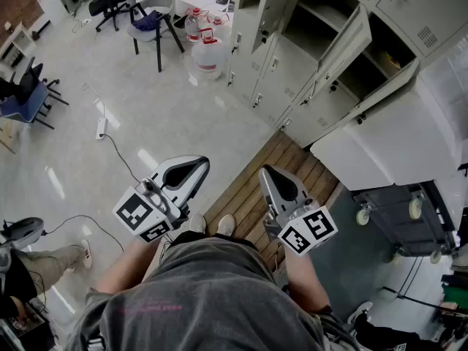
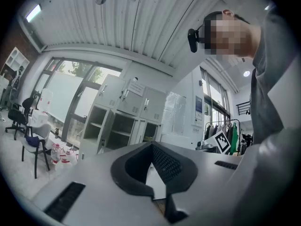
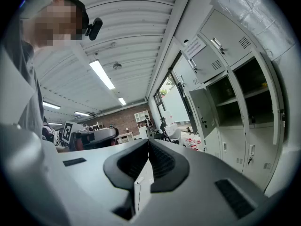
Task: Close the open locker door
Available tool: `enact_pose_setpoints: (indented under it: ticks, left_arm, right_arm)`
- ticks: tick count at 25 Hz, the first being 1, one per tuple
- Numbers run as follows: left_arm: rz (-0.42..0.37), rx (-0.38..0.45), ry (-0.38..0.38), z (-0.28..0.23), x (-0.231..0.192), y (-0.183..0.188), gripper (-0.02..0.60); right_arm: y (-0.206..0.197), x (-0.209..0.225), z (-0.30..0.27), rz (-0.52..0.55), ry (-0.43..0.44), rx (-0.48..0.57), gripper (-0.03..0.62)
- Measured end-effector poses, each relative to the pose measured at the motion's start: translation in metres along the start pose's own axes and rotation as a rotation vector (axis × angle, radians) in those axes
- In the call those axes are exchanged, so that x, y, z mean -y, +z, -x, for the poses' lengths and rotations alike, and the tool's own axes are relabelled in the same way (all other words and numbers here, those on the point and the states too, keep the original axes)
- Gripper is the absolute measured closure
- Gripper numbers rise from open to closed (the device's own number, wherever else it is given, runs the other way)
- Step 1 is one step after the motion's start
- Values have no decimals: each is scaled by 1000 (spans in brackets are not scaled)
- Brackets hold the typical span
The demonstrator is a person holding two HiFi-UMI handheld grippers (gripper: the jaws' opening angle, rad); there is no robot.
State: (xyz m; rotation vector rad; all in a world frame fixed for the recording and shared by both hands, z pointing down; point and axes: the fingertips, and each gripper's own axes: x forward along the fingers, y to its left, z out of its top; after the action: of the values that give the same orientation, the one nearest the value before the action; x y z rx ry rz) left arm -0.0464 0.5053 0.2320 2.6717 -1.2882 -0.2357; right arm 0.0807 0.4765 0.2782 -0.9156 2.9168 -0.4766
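Open locker door (image 1: 345,44) ajar midway along locker bank (image 1: 289,68); bank's top cut off, compartments too dark to read; well short of bank, left gripper (image 1: 202,164) and right gripper (image 1: 268,172) both closed tip to tip, empty.

Pale floor (image 1: 168,115), wooden decking (image 1: 252,189), office chairs (image 1: 110,2), water jugs (image 1: 207,54), ceiling strip lights (image 3: 101,74)

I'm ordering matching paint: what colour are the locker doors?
Light grey, almost white. The locker doors show best in the head view.
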Motion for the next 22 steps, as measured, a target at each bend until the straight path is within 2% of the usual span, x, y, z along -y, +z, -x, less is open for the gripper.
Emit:
enact_pose_setpoints:
  ticks: [22]
  left_arm:
    - [-7,16,32,-21,19,-12,568]
  right_arm:
    - [-1,23,18,-28,31,5,569]
